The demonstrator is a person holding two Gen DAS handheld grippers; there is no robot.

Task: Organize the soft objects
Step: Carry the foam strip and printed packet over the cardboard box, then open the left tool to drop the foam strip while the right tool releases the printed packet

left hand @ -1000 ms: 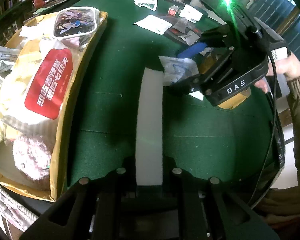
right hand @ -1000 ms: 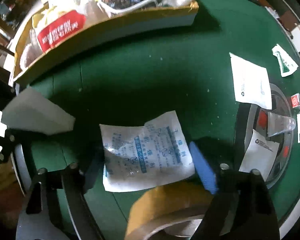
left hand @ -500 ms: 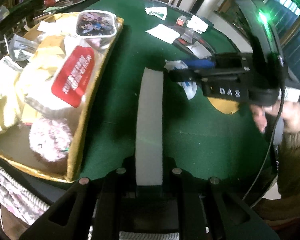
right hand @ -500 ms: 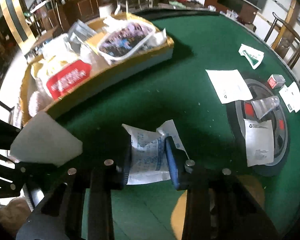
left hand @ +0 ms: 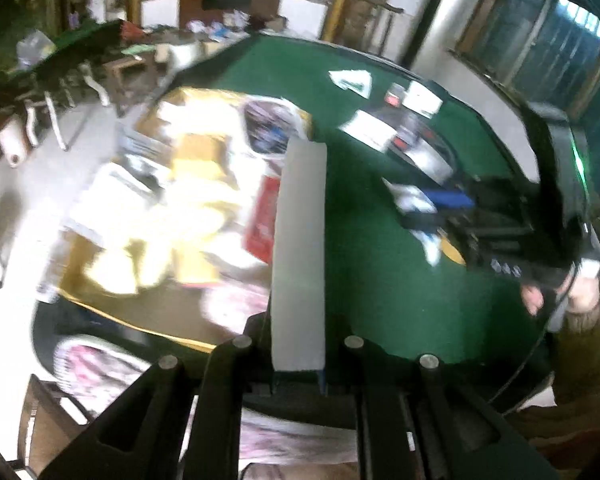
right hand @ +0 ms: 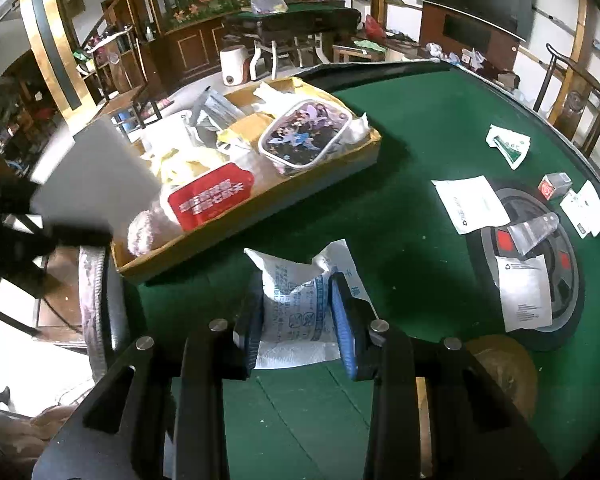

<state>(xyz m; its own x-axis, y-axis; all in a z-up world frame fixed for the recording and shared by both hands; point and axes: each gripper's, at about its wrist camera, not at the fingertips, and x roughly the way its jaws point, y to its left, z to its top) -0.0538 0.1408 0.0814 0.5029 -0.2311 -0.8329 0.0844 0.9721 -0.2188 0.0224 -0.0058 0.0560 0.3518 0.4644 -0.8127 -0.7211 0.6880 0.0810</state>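
Left gripper [left hand: 298, 364]: clenched on long white foam block [left hand: 300, 248].
Right gripper [right hand: 298, 320]: pinched crinkled white sachet [right hand: 296, 304].
Nearby: crowded yellow cardboard tray [right hand: 300, 196].

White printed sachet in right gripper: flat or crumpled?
Crumpled: the white printed sachet bunches and creases, squeezed inside the right gripper.

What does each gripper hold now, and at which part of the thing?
The left gripper holds a white foam block by its near end. The right gripper pinches a white printed packet across its middle.
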